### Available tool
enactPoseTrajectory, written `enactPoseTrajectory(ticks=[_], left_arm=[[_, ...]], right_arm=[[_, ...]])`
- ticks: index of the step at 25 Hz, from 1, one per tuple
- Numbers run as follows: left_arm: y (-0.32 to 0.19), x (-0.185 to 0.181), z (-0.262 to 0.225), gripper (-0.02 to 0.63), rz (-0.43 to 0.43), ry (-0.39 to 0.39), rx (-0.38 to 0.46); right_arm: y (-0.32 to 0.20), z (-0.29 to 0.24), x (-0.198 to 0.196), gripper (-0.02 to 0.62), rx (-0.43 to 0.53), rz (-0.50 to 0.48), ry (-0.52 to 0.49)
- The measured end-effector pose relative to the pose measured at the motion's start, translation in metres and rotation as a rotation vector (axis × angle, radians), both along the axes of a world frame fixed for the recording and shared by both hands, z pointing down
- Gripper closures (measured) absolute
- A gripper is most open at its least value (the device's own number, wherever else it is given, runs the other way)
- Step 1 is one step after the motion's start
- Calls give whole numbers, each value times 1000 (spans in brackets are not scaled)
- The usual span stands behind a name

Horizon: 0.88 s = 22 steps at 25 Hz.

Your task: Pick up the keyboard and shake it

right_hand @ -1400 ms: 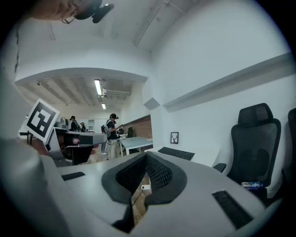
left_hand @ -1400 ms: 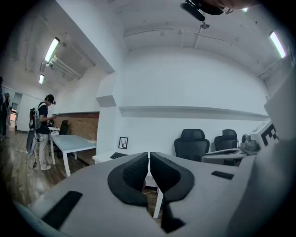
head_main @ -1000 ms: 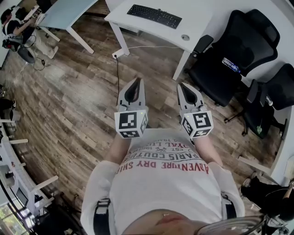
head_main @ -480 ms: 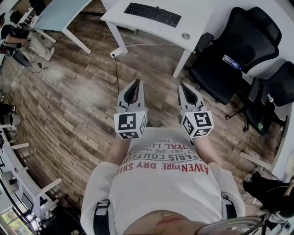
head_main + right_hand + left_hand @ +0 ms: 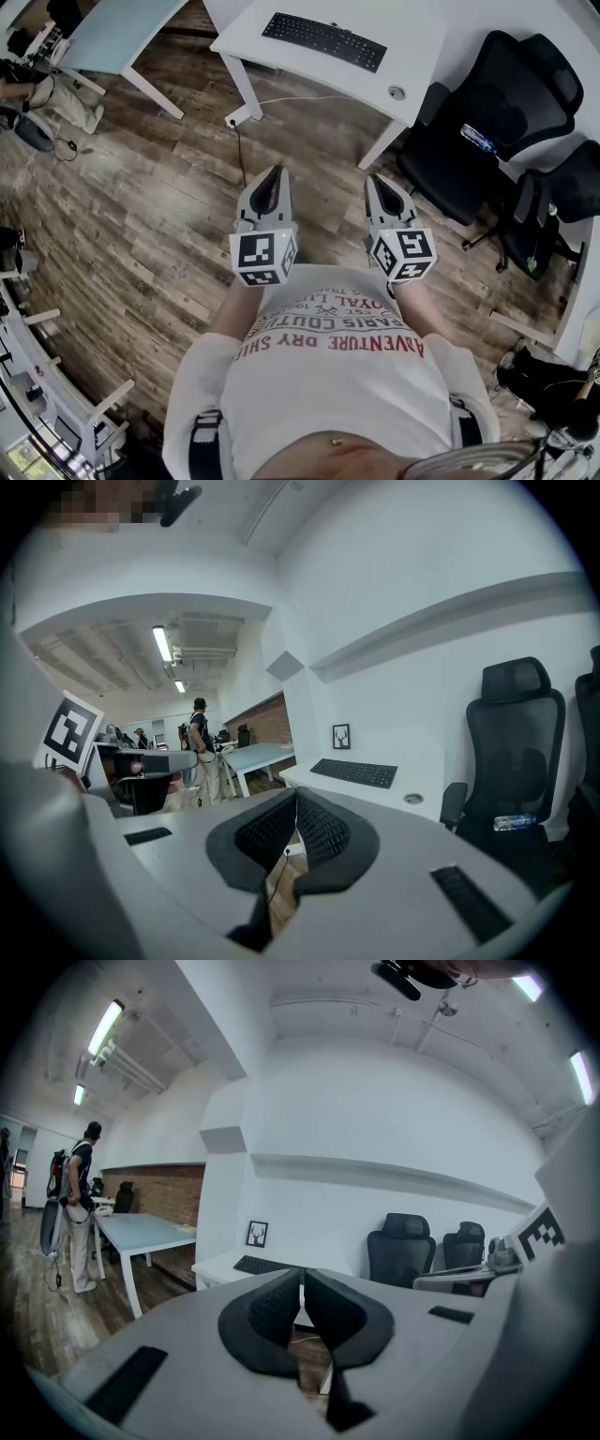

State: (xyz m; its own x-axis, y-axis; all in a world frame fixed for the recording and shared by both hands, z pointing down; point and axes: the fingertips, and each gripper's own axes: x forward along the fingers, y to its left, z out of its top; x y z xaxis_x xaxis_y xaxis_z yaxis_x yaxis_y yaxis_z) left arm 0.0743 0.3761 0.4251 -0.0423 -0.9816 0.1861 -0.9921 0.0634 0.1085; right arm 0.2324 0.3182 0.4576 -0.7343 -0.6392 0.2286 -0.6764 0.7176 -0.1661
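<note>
Grey, empty and pressed together, the left tongs (image 5: 274, 178) and right tongs (image 5: 380, 185) hover well short of the black keyboard (image 5: 323, 41) on the white desk (image 5: 422, 47). Probably light, rigid plastic, best pinched at both short ends.

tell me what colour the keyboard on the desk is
Black: the keyboard lies on a white desk. It shows best in the head view.
</note>
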Motion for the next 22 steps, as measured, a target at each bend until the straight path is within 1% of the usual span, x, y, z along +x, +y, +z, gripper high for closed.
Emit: enactPoseTrajectory(ticks=[7,9,13,17,22], left_arm=[[-15,-103,5,572,-29,39,-6],[-17,-128,7,572,-31,47,-19],[-28,-170,13,572,-44,53,-34],[-44,-193,29,572,-71,86,-61],[-92,-206,46,572,-98,81,-94]], right_arm=[[-17,5,-88,569,-18,3,22],[-22,4,-110,569,-25,7,20],[-40,2,-144,569,-11,18,34],[-65,12,-160,569,-24,19,59],[-125,29,-171,569,-62,21,44]])
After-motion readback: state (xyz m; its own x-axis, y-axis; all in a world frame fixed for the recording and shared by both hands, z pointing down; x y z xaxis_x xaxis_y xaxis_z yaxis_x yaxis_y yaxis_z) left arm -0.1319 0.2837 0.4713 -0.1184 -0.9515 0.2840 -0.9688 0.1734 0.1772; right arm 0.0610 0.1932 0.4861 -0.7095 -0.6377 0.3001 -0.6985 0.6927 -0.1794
